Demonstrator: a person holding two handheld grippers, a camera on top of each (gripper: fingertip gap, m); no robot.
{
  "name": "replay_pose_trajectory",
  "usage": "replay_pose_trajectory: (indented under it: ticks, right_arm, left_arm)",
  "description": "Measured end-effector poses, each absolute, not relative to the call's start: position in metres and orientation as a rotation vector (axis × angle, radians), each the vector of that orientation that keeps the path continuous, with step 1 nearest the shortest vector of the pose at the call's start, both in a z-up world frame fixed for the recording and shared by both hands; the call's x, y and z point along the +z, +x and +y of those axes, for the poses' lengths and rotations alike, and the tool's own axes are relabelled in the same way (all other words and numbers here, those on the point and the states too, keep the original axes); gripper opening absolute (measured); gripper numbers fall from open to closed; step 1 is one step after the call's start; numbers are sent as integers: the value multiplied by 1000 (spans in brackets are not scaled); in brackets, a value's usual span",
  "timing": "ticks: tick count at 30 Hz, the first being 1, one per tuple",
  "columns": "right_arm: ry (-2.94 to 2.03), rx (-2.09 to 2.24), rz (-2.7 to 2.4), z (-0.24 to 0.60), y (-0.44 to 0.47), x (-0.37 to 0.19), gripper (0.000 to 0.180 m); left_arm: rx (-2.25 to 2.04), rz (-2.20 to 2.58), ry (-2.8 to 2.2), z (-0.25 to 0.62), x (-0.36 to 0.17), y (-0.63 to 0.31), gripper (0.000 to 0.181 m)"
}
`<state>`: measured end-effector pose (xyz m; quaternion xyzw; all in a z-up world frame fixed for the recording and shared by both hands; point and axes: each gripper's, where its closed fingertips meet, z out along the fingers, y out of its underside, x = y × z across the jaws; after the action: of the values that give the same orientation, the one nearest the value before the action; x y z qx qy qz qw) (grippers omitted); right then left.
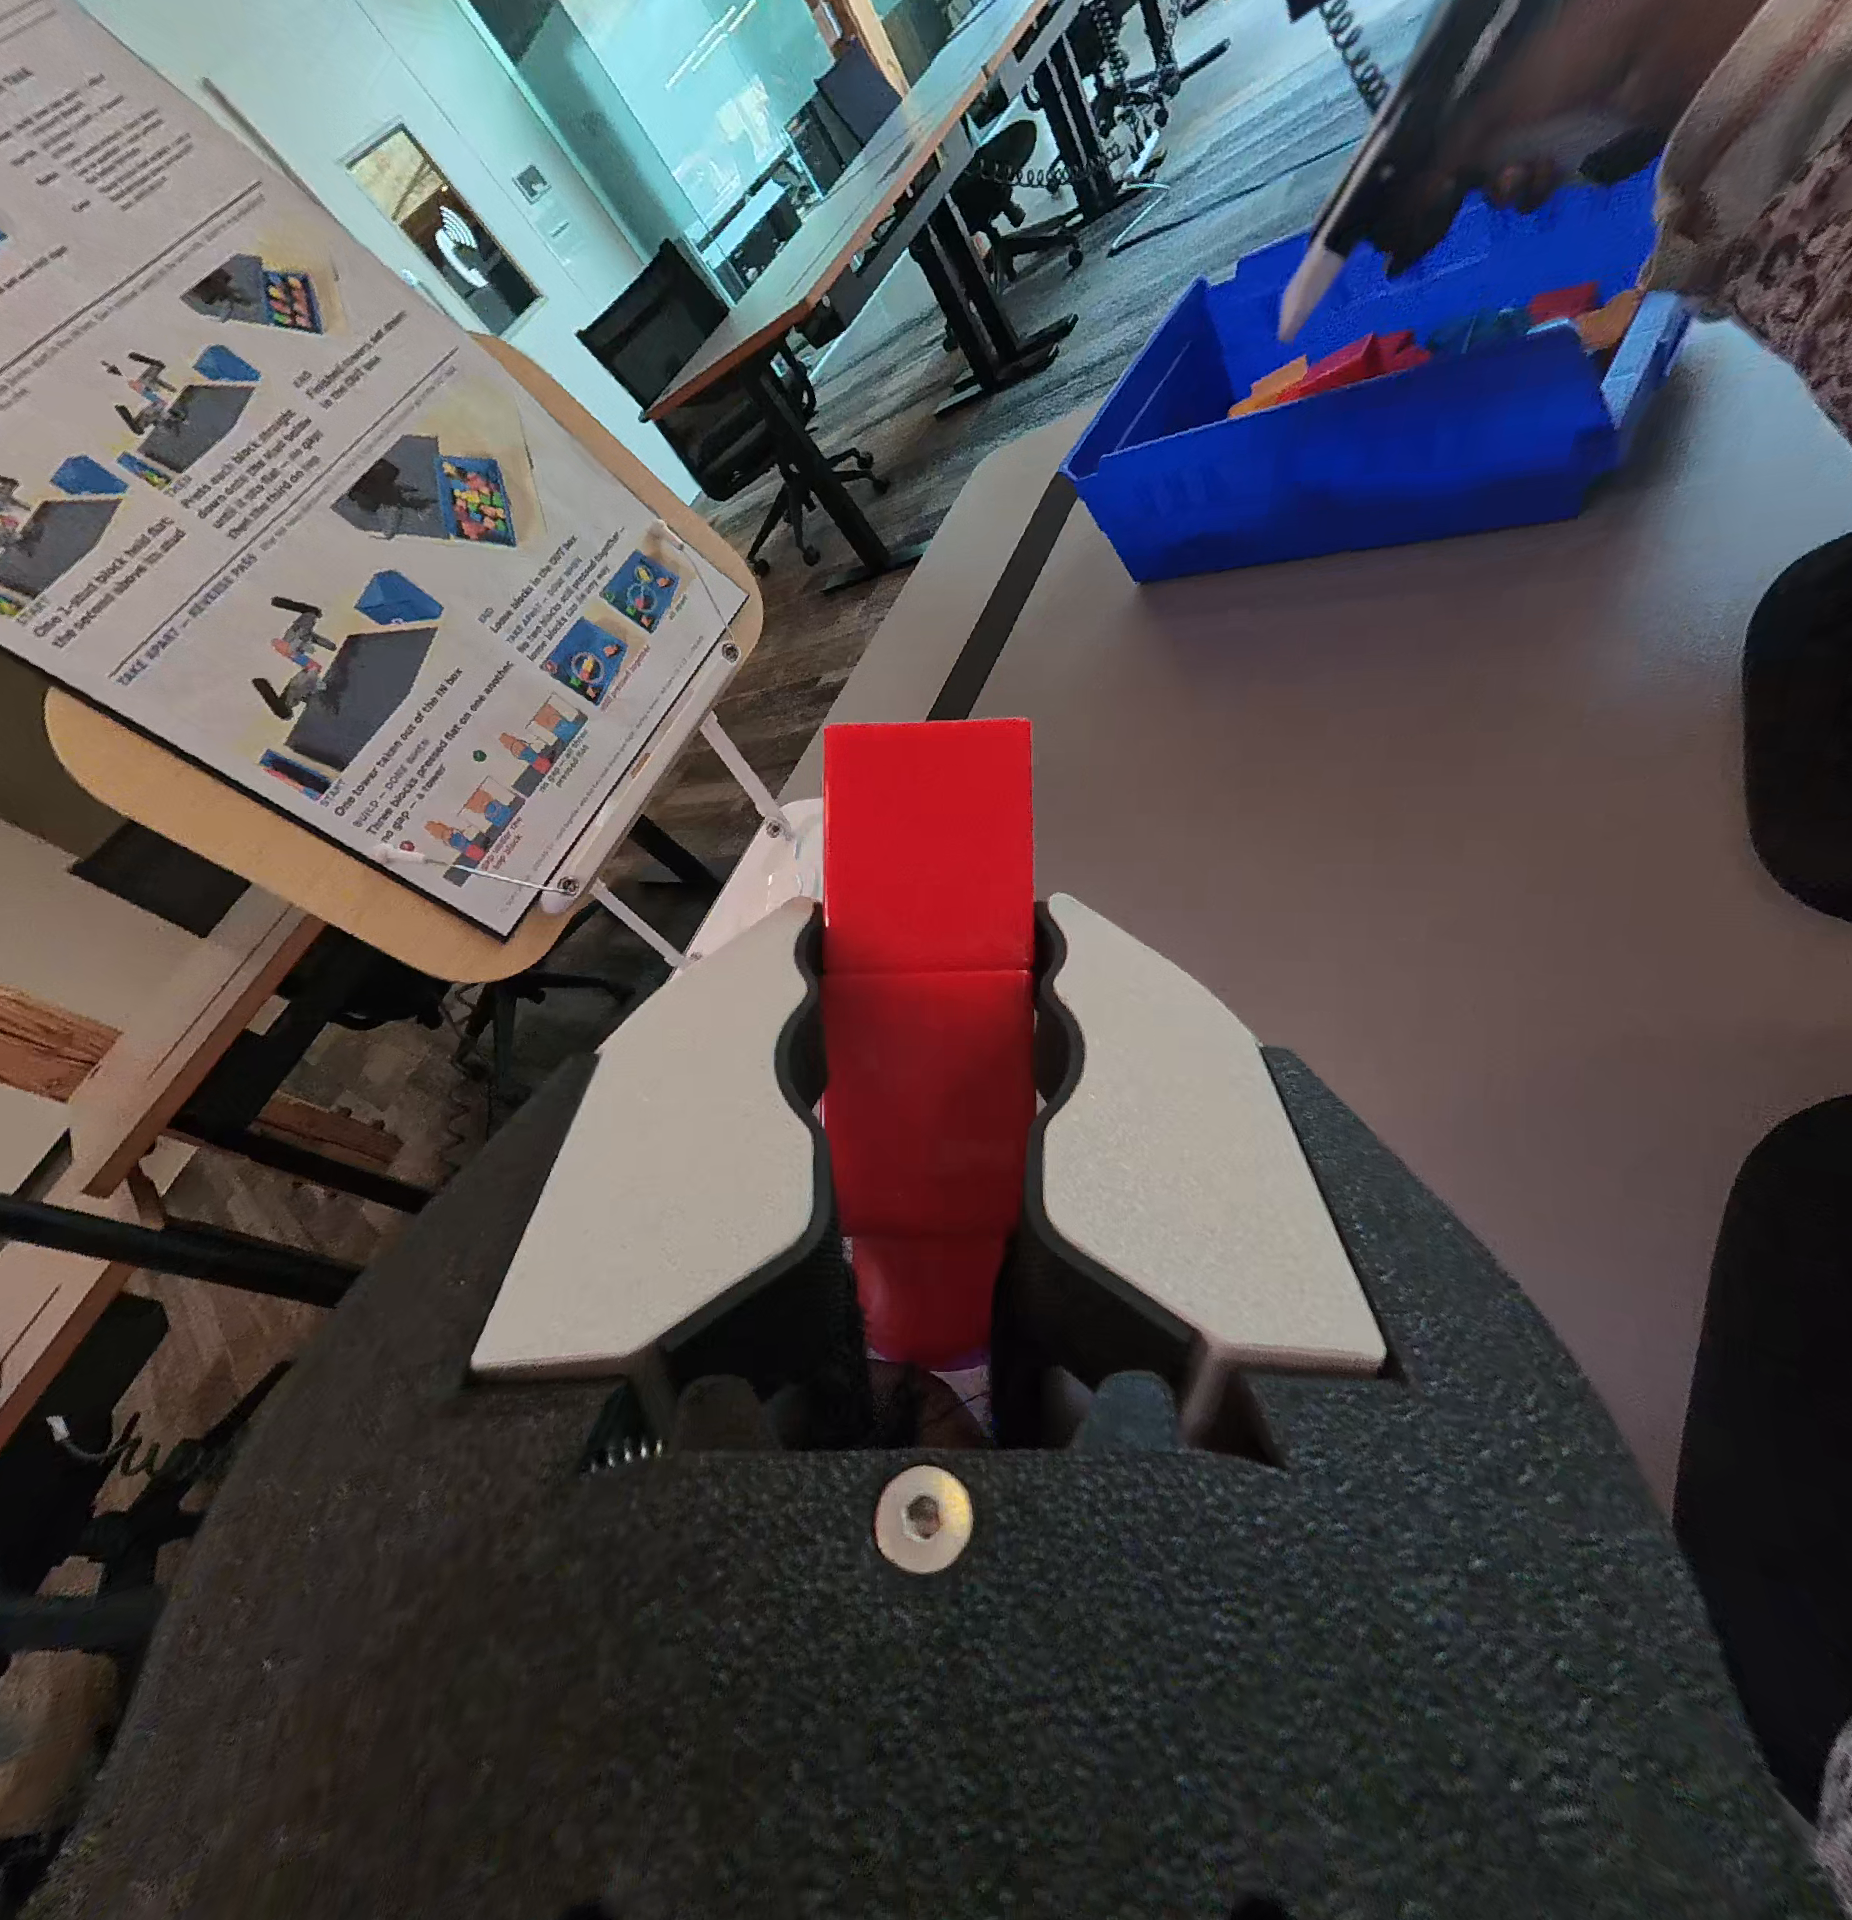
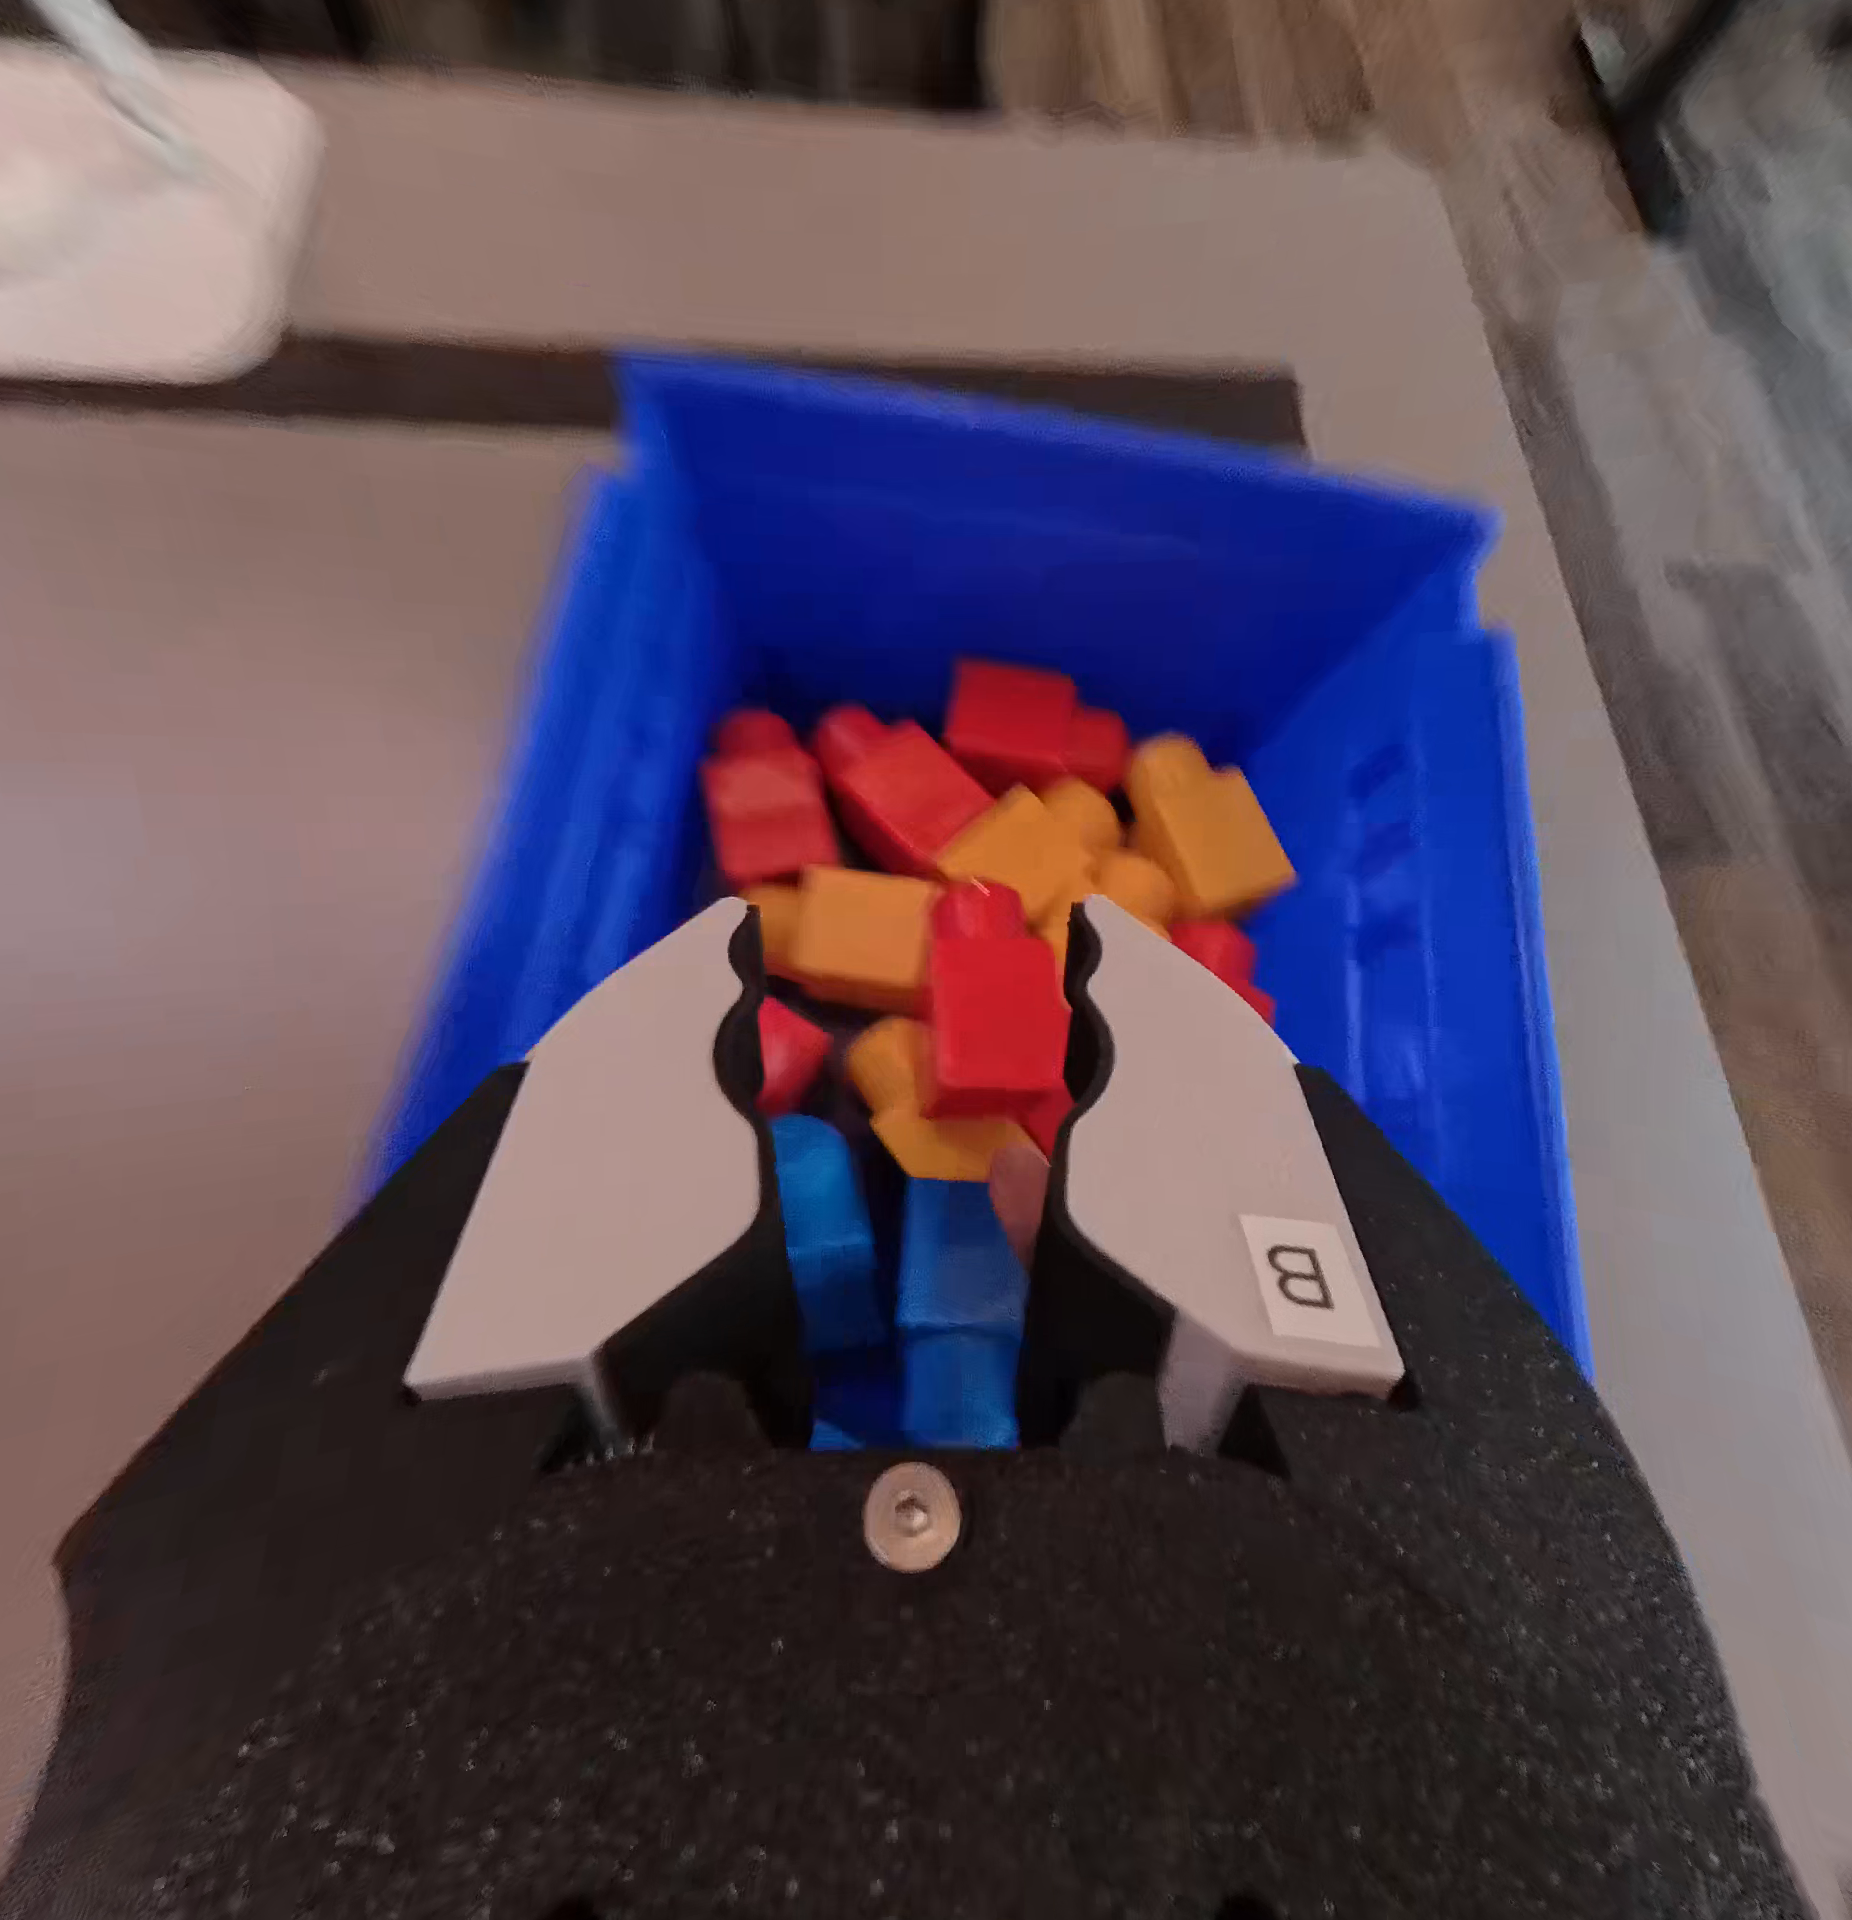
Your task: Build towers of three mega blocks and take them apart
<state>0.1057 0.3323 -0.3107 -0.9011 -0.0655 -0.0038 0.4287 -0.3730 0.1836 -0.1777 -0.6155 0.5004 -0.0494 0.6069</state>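
Red, orange, blue blocks (image 2: 1005, 831) in blue bin (image 2: 901, 520); grey table (image 1: 1421, 831).

Two stacked red blocks (image 1: 927, 977) clamped lengthwise, loose red, orange, blue blocks (image 2: 1005, 883) heaped in bin (image 2: 901, 520)

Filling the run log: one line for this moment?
left claw: shut on red stack | right claw: open over blue bin | third block: unpicked

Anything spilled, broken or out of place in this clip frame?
Nothing stands out. The loose red, orange and blue blocks all lie inside the blue bin; none show on the table. The left gripper is shut squarely on a red block stack.
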Motion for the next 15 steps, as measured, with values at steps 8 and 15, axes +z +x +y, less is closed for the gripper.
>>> replay_pose_trajectory:
  ticks: [8, 15]
  right_arm:
    - [-1496, 702, -514, 277, -59, -125, 63]
    - [-1292, 964, -1000, 203, -204, -102, 73]
  left_arm:
    - [172, 1138, -1174, 204, -143, -337, 36]
    - [553, 1154, -762, 198, -113, -283, 36]
